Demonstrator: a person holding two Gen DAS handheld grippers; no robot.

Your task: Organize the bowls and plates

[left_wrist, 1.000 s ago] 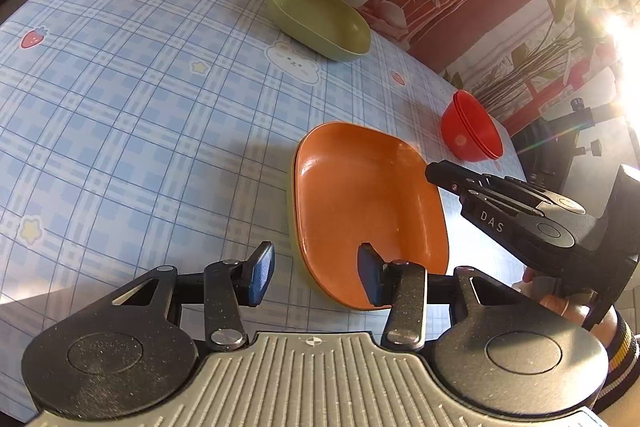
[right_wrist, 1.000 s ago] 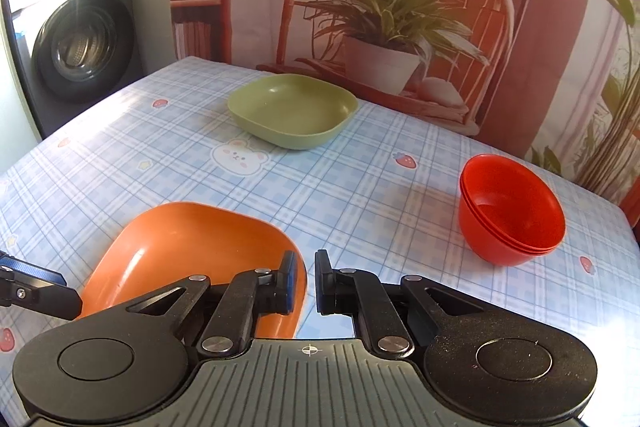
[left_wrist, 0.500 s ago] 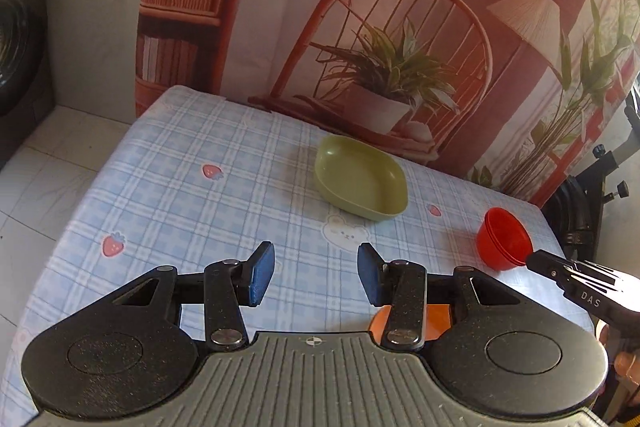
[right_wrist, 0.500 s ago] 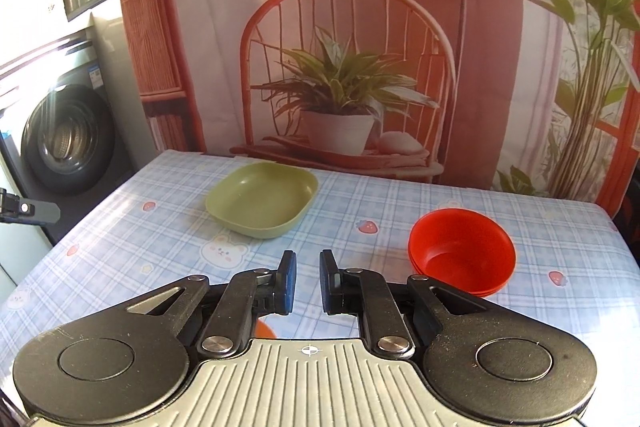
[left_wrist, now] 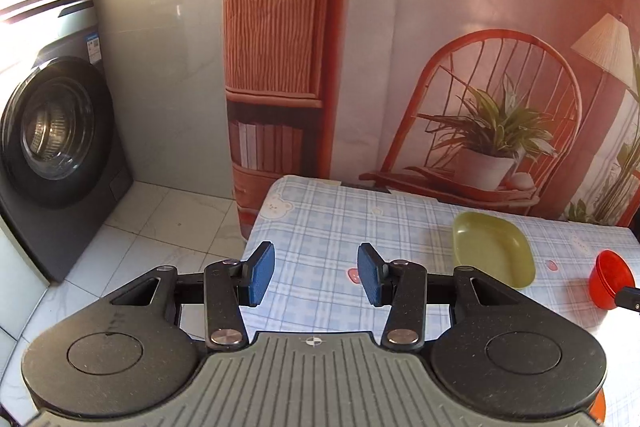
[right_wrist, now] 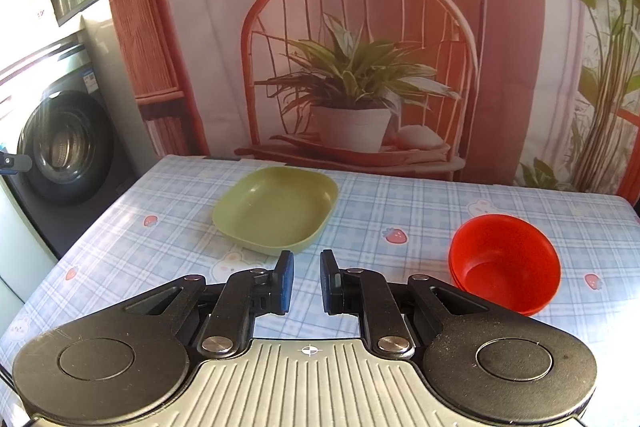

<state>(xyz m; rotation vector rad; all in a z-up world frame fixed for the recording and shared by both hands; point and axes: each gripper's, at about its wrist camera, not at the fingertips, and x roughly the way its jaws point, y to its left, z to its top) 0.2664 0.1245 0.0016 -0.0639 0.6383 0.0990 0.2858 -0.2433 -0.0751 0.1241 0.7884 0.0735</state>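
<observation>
A green square plate point(right_wrist: 276, 213) sits at the back middle of the checked table; it also shows in the left wrist view point(left_wrist: 492, 253). Stacked red bowls point(right_wrist: 505, 263) stand to its right, seen at the right edge of the left wrist view point(left_wrist: 610, 283). My left gripper point(left_wrist: 316, 277) is open and empty, raised well above the table's left side. My right gripper point(right_wrist: 307, 282) is open by a narrow gap and empty, held above the table in front of the green plate. The orange plate is hidden below the grippers, except an orange sliver point(left_wrist: 599, 411).
The table point(right_wrist: 168, 255) has a blue checked cloth. A washing machine point(left_wrist: 56, 147) stands on the tiled floor to the left. A printed backdrop point(right_wrist: 360, 67) with a chair and plant hangs behind the table. The tip of my right gripper point(left_wrist: 628, 297) shows beside the red bowls.
Both grippers have lifted up and back from the orange plate, which has dropped out of view. The left view has swung left toward the washing machine. The right jaws opened slightly.
</observation>
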